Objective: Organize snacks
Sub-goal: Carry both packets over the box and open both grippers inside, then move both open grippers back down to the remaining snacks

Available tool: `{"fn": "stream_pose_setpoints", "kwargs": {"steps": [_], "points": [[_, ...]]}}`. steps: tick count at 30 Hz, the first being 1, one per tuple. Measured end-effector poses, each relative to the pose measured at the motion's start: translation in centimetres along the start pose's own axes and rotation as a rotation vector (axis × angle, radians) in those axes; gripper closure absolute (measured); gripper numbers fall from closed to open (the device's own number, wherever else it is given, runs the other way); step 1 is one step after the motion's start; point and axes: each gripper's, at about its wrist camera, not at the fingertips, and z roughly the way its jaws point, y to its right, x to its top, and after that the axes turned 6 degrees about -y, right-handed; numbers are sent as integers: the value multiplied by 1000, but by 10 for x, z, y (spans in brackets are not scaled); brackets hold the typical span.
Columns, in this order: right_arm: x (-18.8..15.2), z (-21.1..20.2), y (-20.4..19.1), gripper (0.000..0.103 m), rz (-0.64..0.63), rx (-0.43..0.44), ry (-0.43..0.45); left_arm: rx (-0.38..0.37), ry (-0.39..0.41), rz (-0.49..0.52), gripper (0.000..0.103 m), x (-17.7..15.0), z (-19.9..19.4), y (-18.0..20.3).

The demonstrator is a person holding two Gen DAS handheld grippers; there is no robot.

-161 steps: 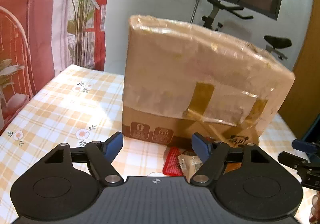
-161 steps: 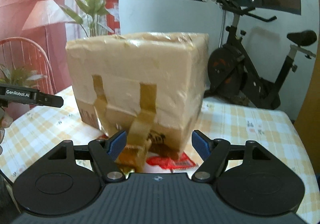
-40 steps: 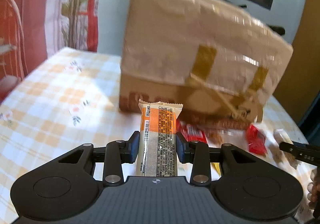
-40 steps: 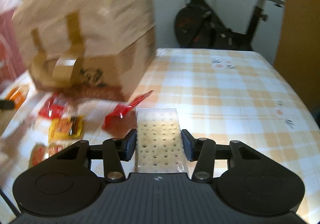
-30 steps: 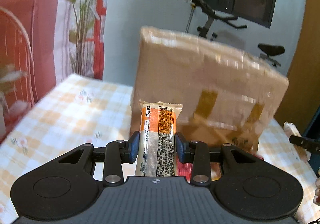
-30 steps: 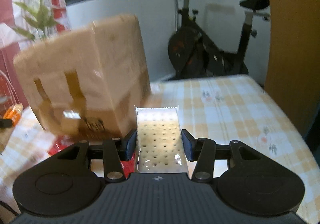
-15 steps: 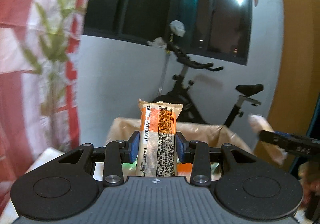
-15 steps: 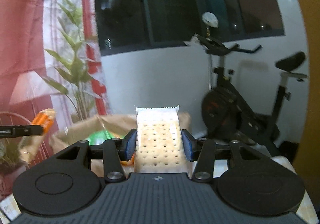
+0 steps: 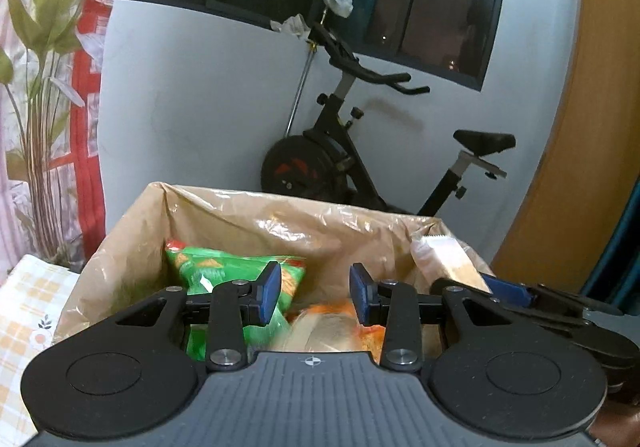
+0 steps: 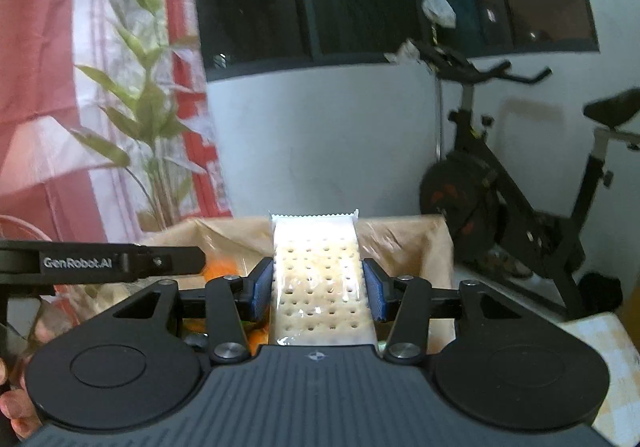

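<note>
Glossy cracker packet — pinched in right claw, plastic-lined box

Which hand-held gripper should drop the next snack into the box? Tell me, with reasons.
Right. The right hand-held gripper holds the cracker pack over the open box. The left hand-held gripper has nothing between its opening jaws.
</note>
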Motion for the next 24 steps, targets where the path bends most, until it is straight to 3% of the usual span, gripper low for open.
{"fn": "stream_pose_setpoints", "kwargs": {"steps": [2, 6, 12, 24], "points": [[-3, 1, 3, 51, 7, -1, -16, 12, 0, 7, 54, 0, -1, 0], [-5, -8, 4, 44, -3, -9, 5, 11, 11, 23, 53, -1, -15, -6], [-8, -33, 3, 43, -19, -17, 61, 36, 36, 40, 53, -10, -51, -15], [-48, -90, 26, 43, 1, -85, 128, 110, 52, -103, 53, -61, -112, -63]]}}
